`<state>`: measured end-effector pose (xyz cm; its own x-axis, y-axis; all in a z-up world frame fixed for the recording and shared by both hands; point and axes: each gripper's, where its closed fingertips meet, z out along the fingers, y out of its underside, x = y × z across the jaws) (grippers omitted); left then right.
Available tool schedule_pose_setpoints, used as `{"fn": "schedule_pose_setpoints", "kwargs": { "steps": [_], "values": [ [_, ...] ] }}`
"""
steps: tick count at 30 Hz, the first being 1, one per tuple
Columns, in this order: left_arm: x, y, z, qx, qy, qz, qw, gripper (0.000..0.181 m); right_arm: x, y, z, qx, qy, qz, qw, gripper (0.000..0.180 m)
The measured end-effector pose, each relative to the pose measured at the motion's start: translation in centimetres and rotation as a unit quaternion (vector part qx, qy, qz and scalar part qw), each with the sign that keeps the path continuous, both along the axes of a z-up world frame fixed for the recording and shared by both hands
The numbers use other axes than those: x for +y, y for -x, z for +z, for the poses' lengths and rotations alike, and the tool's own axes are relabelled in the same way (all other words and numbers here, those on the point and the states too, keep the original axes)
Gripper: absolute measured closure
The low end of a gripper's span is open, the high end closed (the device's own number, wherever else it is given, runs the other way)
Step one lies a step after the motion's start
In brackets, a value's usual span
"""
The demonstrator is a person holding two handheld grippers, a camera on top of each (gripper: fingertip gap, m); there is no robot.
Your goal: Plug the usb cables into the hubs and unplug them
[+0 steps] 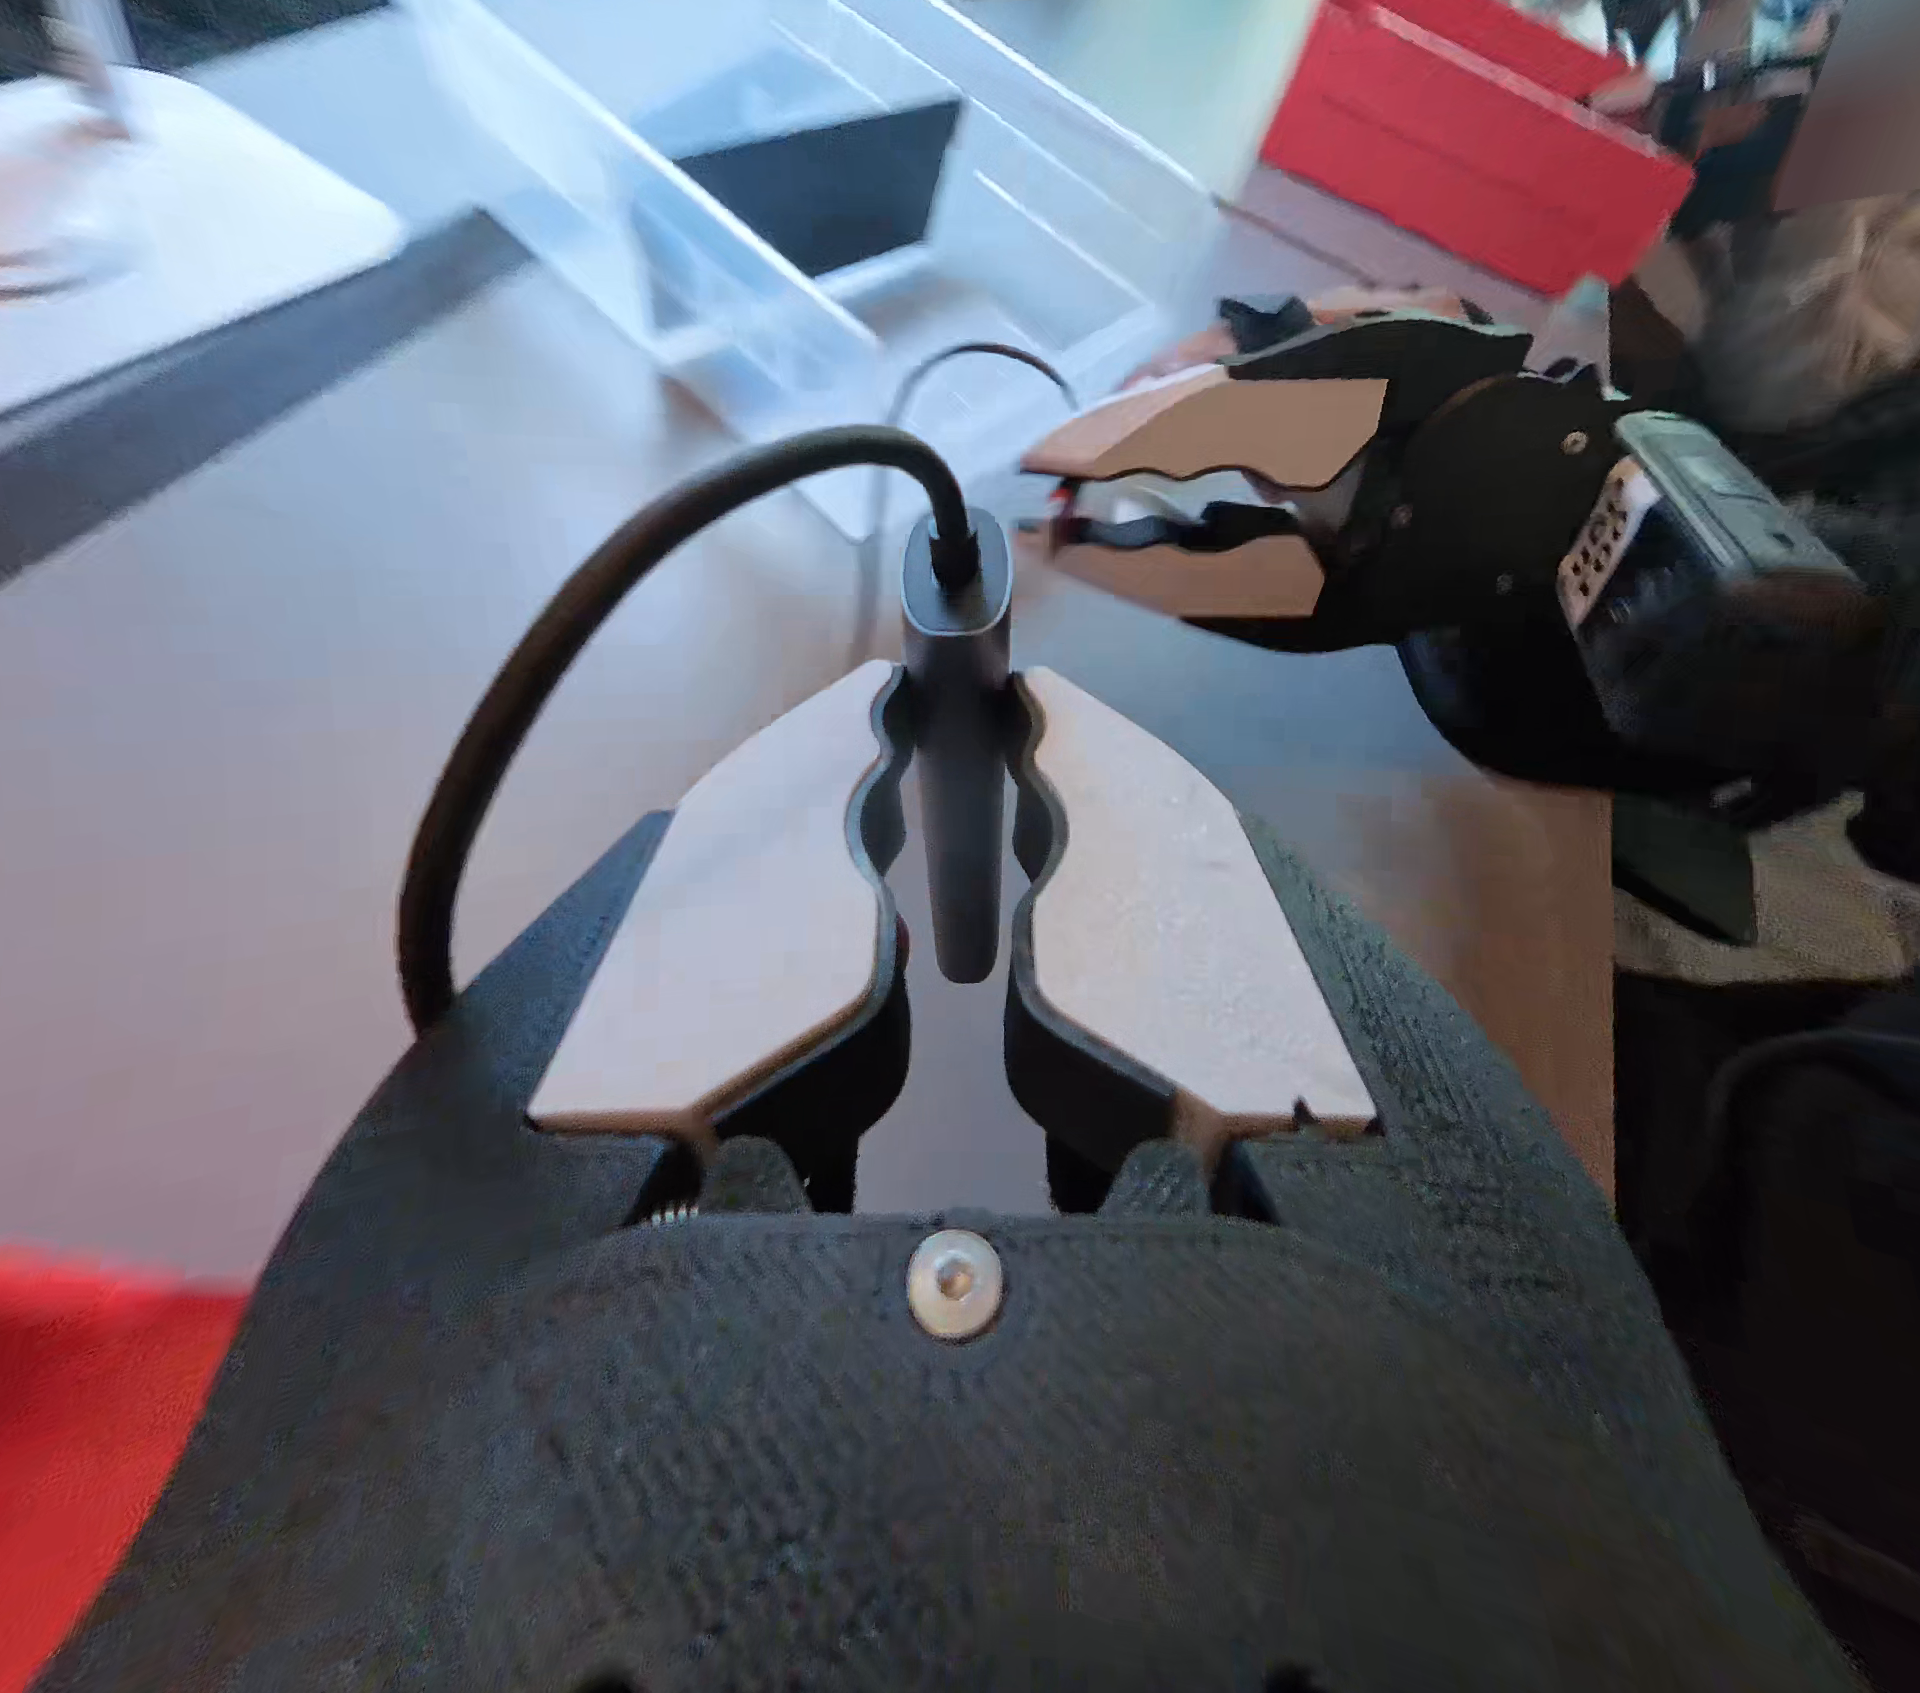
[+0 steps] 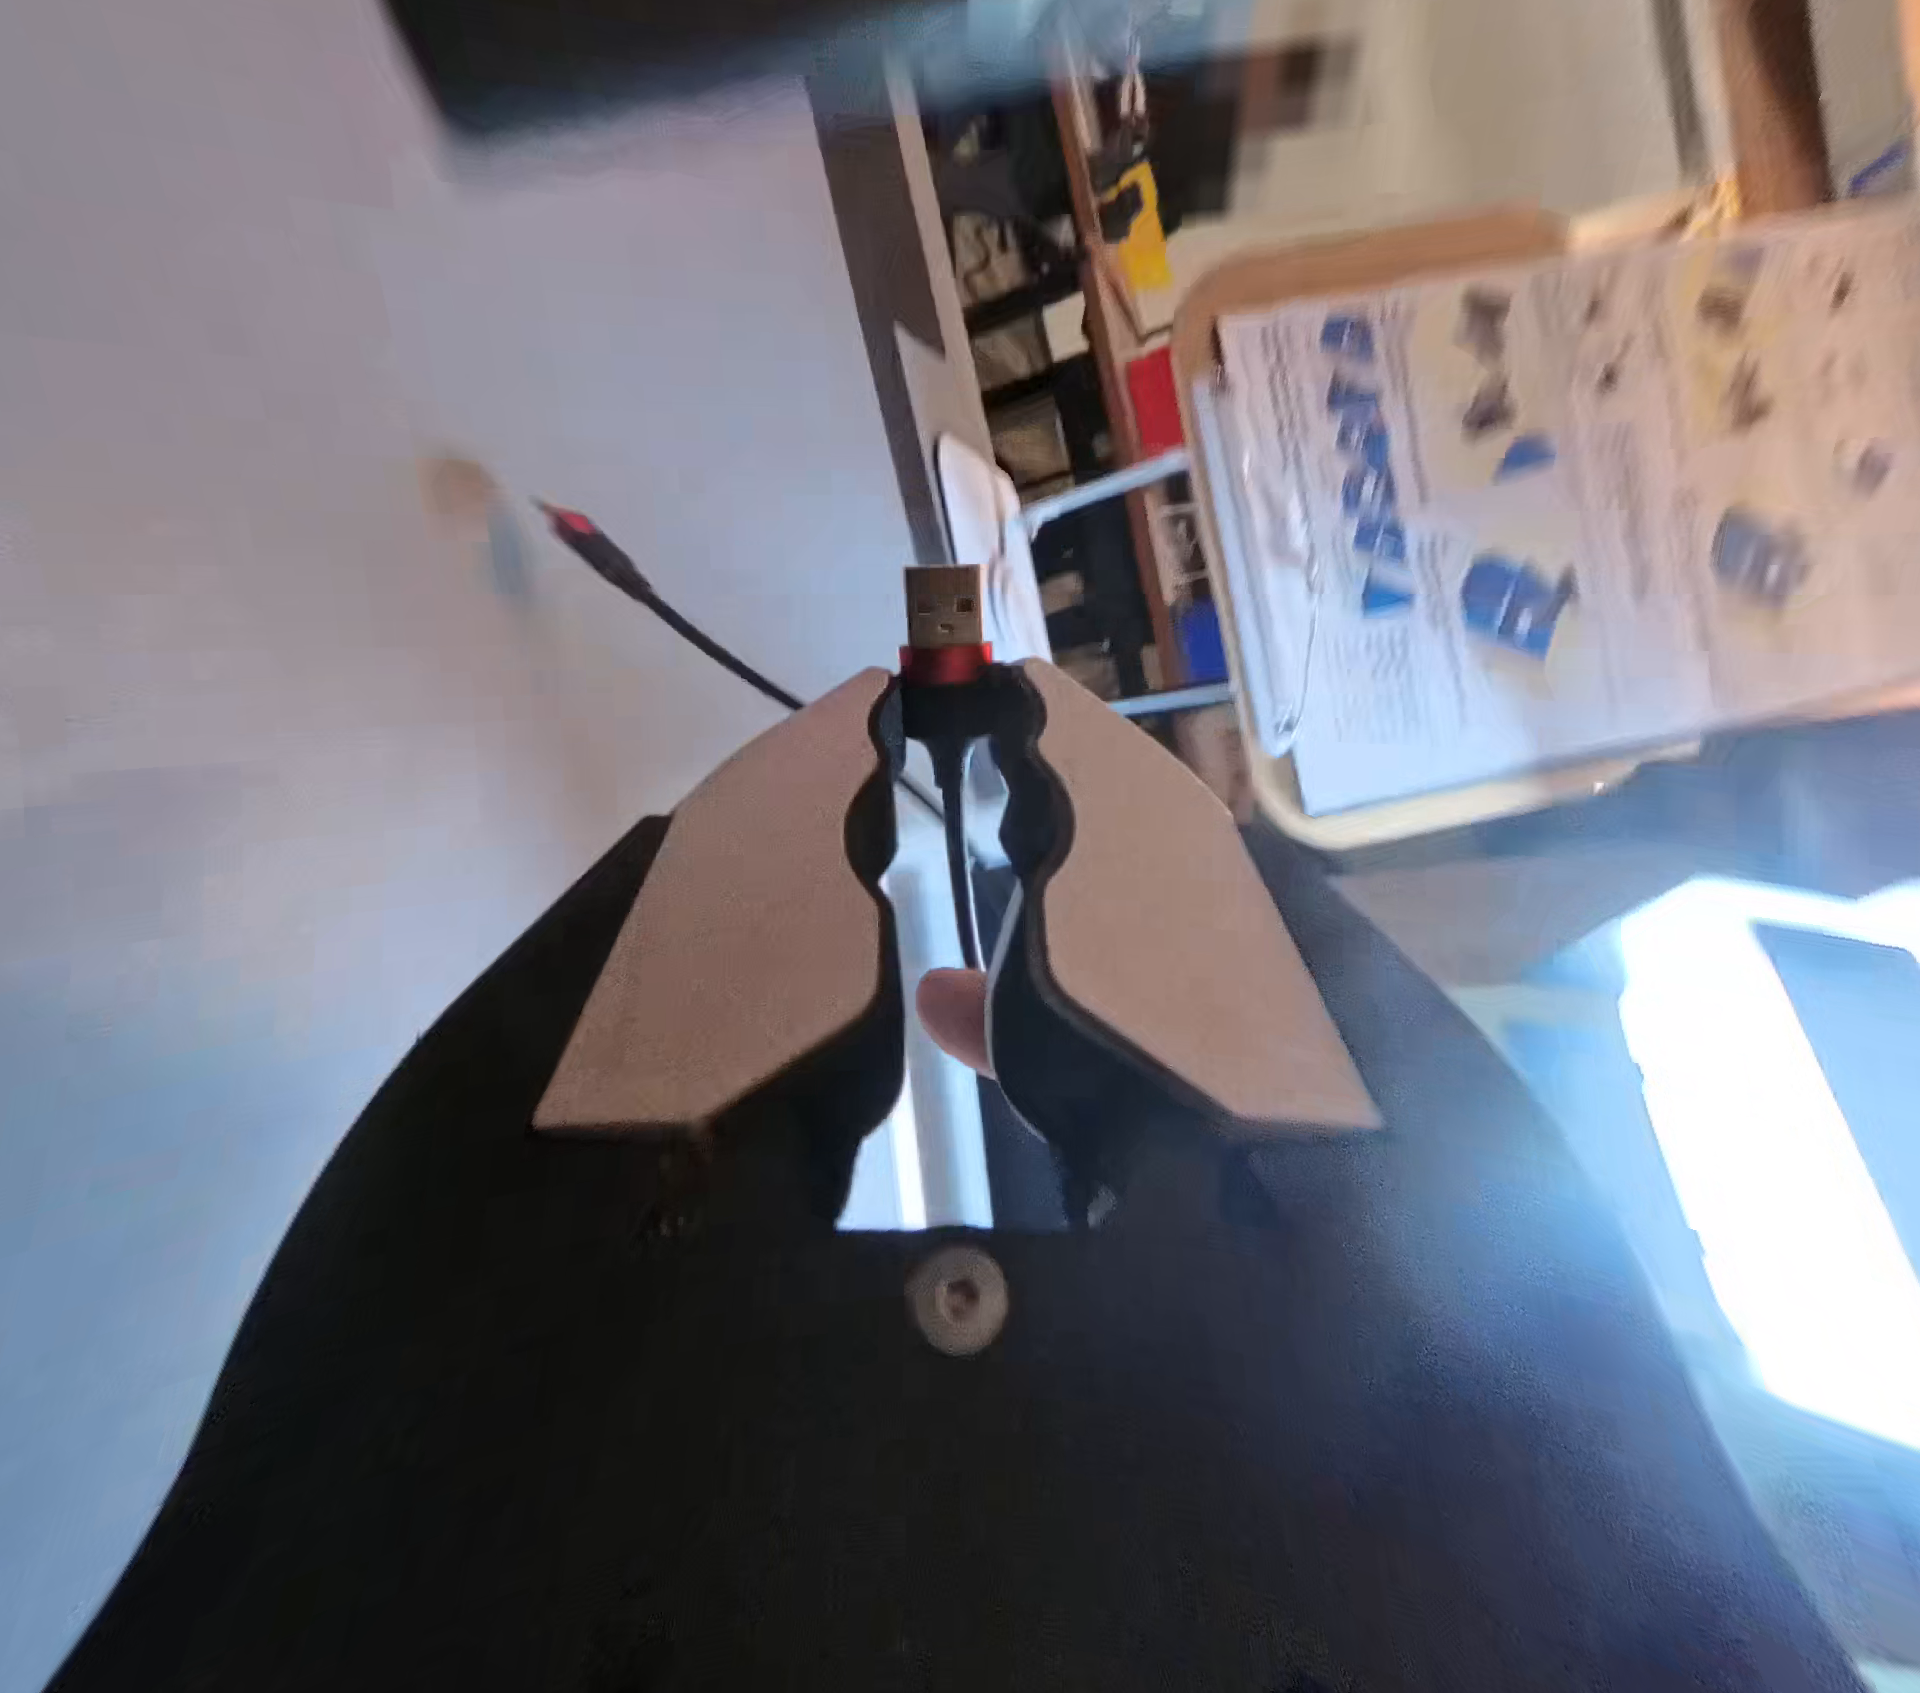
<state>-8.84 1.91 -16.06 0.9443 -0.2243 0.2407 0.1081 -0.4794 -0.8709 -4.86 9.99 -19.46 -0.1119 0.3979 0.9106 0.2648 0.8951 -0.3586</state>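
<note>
My left gripper (image 1: 957,687) is shut on a dark grey USB hub (image 1: 957,770), held on edge above the table. The hub's black cable (image 1: 582,635) loops from its far end round to the left. My right gripper (image 2: 941,693) is shut on a USB plug (image 2: 942,620) with a red collar and a bare metal end that points forward. Its black cable (image 2: 961,864) runs back between the fingers. In the left wrist view the right gripper (image 1: 1049,500) comes in from the right, a short way beyond the hub, apart from it.
A clear plastic bin (image 1: 790,189) with a black box inside stands on the table (image 1: 312,708) behind the hub. Red boxes (image 1: 1455,126) sit at the far right. Another red-tipped cable end (image 2: 592,542) lies on the table. A printed sheet on a wooden tray (image 2: 1558,500) is at the right. One gripper's finger ends stand about 10 centimetres off the other's.
</note>
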Motion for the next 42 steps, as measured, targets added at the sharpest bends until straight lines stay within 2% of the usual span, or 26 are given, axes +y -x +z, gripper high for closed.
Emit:
{"fn": "schedule_pose_setpoints", "kwargs": {
  "steps": [1,3,5,7,10,12,14,16,21,22,25,28,33,37,39,42],
  "values": [
    [-1.0,1.5,0.9,-0.006,-0.015,0.010,1.000,0.164,1.2,-0.8,0.2,0.006,0.020,-0.004,1.000,0.163],
    [-2.2,2.5,1.4,0.011,-0.024,0.013,1.000,0.164,1.5,-1.4,3.0,0.063,0.070,0.011,0.996,0.163],
    [-2.0,2.3,1.4,0.011,-0.036,0.013,0.999,0.164,2.0,-1.3,6.4,0.105,0.197,0.016,0.975,0.163],
    [-1.7,2.0,1.6,0.000,-0.049,0.013,0.999,0.164,3.5,-1.6,9.8,0.137,0.274,0.019,0.952,0.163],
    [-1.6,0.9,1.2,-0.028,-0.067,-0.008,0.997,0.164,7.4,-1.7,13.6,0.145,0.320,-0.008,0.936,0.163],
    [-1.4,0.1,-0.4,-0.037,-0.055,-0.016,0.998,0.164,10.0,-1.6,15.5,0.148,0.323,-0.035,0.934,0.163],
    [-1.5,-0.5,-2.3,-0.030,-0.041,-0.025,0.998,0.164,12.4,-1.3,15.1,0.109,0.315,-0.076,0.940,0.163],
    [-1.4,-0.6,-3.7,-0.022,-0.033,-0.026,0.999,0.164,14.1,-1.1,13.1,0.060,0.318,-0.111,0.940,0.163],
    [-1.2,-0.2,-4.2,-0.039,-0.039,-0.019,0.998,0.164,14.2,-2.1,3.6,-0.128,0.383,-0.153,0.902,0.163],
    [-1.2,-0.1,-4.1,-0.043,-0.042,-0.018,0.998,0.164,14.5,-2.4,1.8,-0.152,0.383,-0.171,0.895,0.163],
    [-1.1,0.1,-4.2,-0.053,-0.046,-0.012,0.997,0.164,16.5,-2.9,-1.7,-0.178,0.347,-0.228,0.892,0.147],
    [-1.0,0.1,-4.7,-0.056,-0.041,-0.011,0.998,0.164,15.6,-2.4,-1.1,-0.157,0.393,-0.191,0.885,0.147],
    [-0.8,-0.3,-5.3,-0.057,-0.032,-0.015,0.998,0.164,16.6,-2.3,1.5,-0.106,0.397,-0.191,0.891,0.147],
    [-0.7,-1.0,-5.8,-0.048,-0.029,-0.027,0.998,0.164,16.1,-1.9,0.3,-0.113,0.397,-0.184,0.892,0.147],
    [-0.7,-1.6,-5.8,-0.044,-0.034,-0.040,0.998,0.164,13.3,-1.1,0.4,-0.119,0.411,-0.123,0.895,0.147],
    [-0.6,-2.7,-5.7,-0.045,-0.046,-0.064,0.996,0.164,5.7,-0.4,1.3,-0.159,0.439,0.027,0.884,0.147]
  ]
}}
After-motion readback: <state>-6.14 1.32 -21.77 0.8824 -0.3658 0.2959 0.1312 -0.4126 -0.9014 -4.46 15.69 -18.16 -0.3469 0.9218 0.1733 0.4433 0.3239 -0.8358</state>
